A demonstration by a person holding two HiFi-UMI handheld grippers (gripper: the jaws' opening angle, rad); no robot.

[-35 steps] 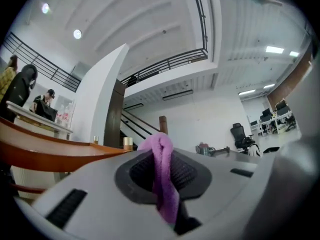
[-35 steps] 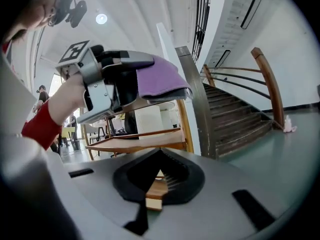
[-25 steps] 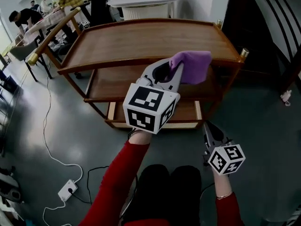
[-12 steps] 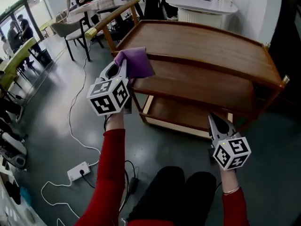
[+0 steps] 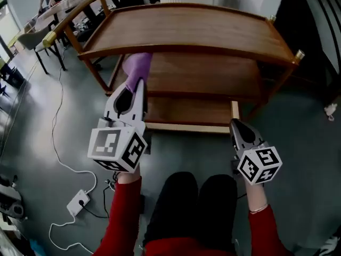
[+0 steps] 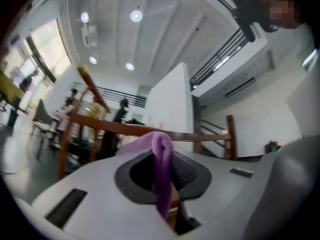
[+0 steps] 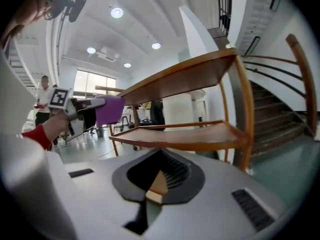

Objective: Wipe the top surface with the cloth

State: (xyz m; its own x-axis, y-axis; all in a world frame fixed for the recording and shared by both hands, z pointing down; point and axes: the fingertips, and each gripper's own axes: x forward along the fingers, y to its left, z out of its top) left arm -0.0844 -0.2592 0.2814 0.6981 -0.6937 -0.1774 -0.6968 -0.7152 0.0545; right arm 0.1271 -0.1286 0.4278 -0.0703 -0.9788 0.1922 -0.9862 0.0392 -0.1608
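Head view: the left gripper (image 5: pixel 140 85) pinches the purple cloth (image 5: pixel 137 65) at the wooden cart (image 5: pixel 213 79), just below its top shelf (image 5: pixel 181 28), probably bound there to wipe. The right gripper (image 5: pixel 237 125), jaws pressed together on nothing, hangs low, out of the way.

The head view looks steeply down from above the person's lap onto the wooden cart (image 5: pixel 186 33), taking in all three shelves and both grippers from behind. The left gripper view rides on the left gripper (image 5: pixel 139 85) and looks along its fingers (image 6: pixel 90 199), tipped upward, it seems, so ceiling lights (image 6: pixel 135 16) fill the top. The purple cloth (image 6: pixel 161 164) sits very near its lens, the cart's rail just beyond. The right gripper view rides on the right gripper (image 5: pixel 235 126), low, beneath the cart's top shelf, facing the cart side-on. With the head view it shares cart, cloth and left gripper.
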